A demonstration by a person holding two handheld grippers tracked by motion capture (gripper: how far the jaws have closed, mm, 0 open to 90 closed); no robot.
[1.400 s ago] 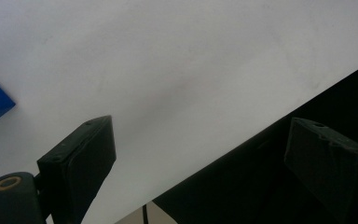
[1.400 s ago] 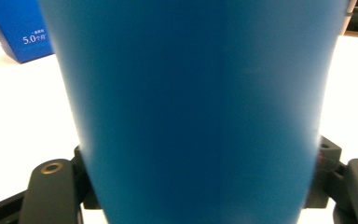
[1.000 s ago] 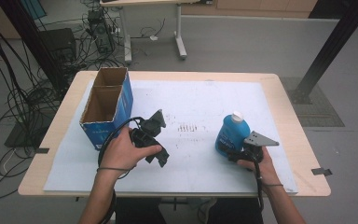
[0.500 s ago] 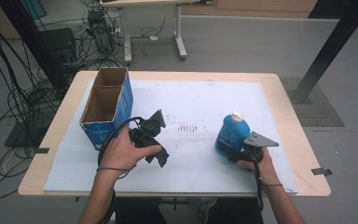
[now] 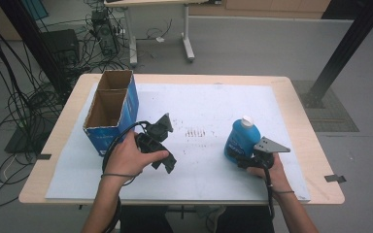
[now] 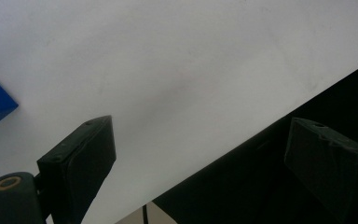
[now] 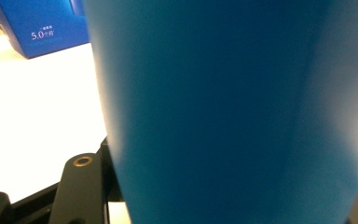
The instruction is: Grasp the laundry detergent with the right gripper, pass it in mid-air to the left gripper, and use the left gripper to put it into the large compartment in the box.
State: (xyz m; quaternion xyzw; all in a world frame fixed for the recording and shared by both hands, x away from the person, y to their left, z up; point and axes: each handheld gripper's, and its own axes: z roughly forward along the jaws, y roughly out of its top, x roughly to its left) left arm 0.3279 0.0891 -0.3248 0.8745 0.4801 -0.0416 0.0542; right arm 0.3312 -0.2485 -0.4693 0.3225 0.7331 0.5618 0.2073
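Note:
A blue bottle (image 5: 242, 137) with a white cap stands upright on the white mat (image 5: 209, 107) at the right. My right gripper (image 5: 241, 156) is at its base from the near side, shut on it. In the right gripper view the blue bottle (image 7: 233, 102) sits between the jaws, pressed close to the lens. My left gripper (image 5: 163, 145) is held tilted just above the mat at the left-centre, beside the box. In the left gripper view its fingers (image 6: 81, 158) stand wide apart, so the left gripper (image 6: 200, 130) is open with only white mat between them.
An open blue cardboard box (image 5: 110, 112) with two compartments stands at the table's left. Faint dark marks (image 5: 194, 132) lie on the mat's middle. The wooden table edge (image 5: 320, 160) borders the mat. Cables and a desk leg are on the floor behind.

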